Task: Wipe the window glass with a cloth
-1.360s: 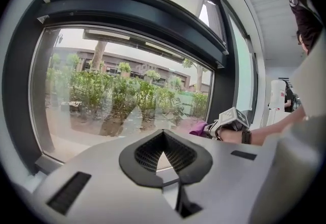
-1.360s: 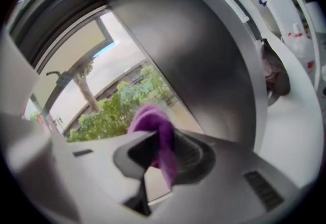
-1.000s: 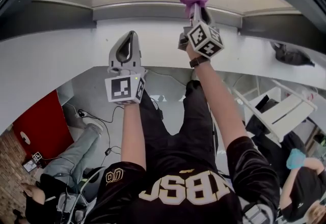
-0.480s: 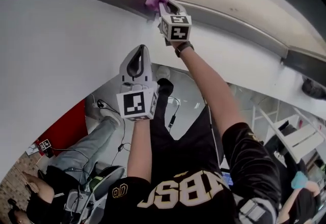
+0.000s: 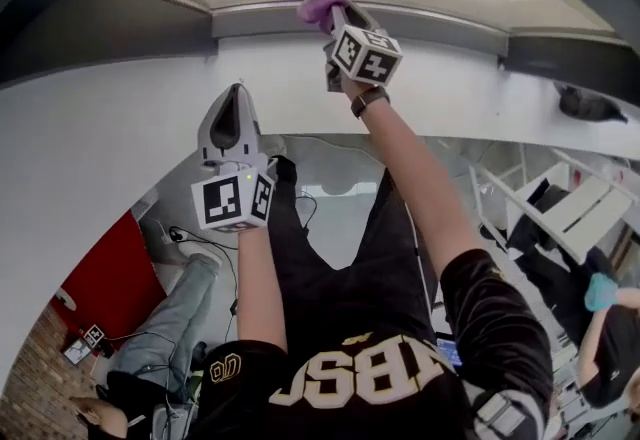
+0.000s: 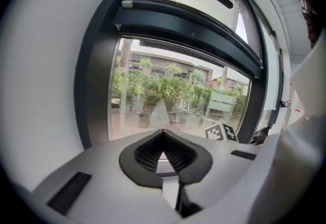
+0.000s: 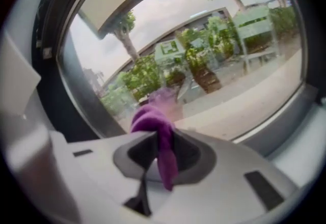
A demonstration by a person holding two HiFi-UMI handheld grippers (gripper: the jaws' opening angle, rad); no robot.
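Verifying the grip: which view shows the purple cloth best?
The right gripper view: the purple cloth sits close and central, pinched between the right gripper's jaws, bunched toward the glass. The head view shows only a small tuft at that gripper's tip; the left gripper view shows none.

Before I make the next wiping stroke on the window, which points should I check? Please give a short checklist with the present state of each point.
1. Purple cloth gripped by the right gripper: ok, the jaws are shut on it.
2. Cloth bunch stands out beyond the jaw tips: ok.
3. Cloth touches the window glass: cannot tell; its faint reflection sits right behind it.
4. Left gripper out of the way: ok; it is shut, empty, and held back from the pane on the left.
5. Smears on the glass: cannot tell.
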